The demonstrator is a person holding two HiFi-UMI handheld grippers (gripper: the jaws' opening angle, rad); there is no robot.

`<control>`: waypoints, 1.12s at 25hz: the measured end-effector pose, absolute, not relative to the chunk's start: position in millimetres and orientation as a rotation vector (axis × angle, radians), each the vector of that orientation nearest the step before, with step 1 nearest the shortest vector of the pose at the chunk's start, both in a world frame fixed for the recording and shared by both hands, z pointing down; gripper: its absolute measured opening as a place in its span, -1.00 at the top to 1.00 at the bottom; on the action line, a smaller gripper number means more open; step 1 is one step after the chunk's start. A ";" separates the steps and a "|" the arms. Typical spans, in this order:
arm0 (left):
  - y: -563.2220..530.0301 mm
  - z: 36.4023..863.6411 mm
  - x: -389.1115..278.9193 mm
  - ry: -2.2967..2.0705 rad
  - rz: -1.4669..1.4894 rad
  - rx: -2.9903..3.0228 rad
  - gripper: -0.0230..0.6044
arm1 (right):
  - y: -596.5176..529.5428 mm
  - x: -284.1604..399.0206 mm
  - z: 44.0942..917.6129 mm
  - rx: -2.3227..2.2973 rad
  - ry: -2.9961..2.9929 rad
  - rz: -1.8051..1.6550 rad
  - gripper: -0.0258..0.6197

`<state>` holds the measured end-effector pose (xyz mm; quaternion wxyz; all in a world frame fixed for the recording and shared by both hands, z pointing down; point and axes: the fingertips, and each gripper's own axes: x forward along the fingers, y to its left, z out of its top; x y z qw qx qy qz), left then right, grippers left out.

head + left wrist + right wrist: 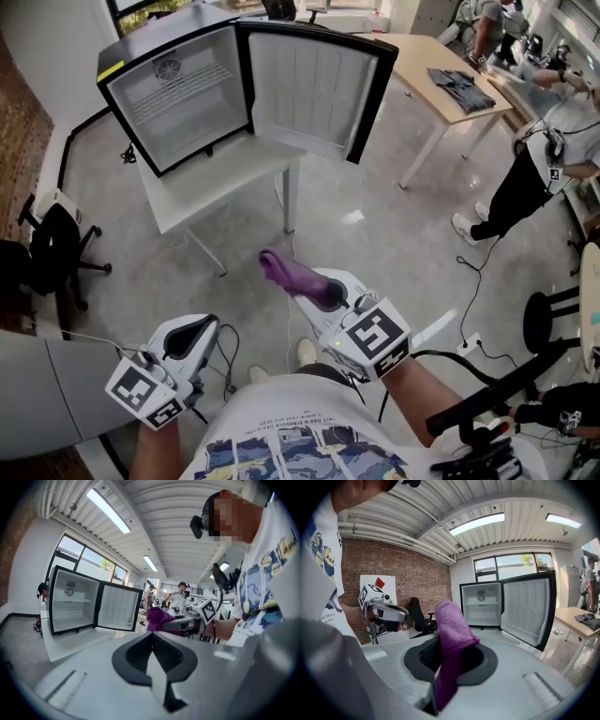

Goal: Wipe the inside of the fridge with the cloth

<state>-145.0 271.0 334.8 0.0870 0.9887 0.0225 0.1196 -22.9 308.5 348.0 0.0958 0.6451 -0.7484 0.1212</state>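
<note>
Nearest, left gripper (pixel 190 336) clenched on nothing, right gripper (pixel 326 292) clamped on the purple cloth (pixel 284 270) (raised over the floor, well short of the fridge). Farther off, fridge (pixel 178 94) on a white table (pixel 225 183), with door wide open.

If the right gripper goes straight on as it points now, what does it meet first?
Probably the open fridge, though depth is unclear; the purple cloth in the right gripper hides part of the line.
</note>
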 end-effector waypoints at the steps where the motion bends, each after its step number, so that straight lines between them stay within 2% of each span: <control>1: 273.0 336.4 -149.2 0.078 0.361 2.941 0.91 | 310.6 -28.6 347.1 1.912 -2.211 0.352 0.75; 13: 274.5 337.8 -177.9 0.127 0.351 2.924 0.91 | 312.9 -65.7 339.9 1.896 -2.164 0.281 0.75; 28: 261.4 340.9 -184.2 0.153 0.356 2.907 0.91 | 298.8 -72.6 338.3 1.886 -2.131 0.279 0.75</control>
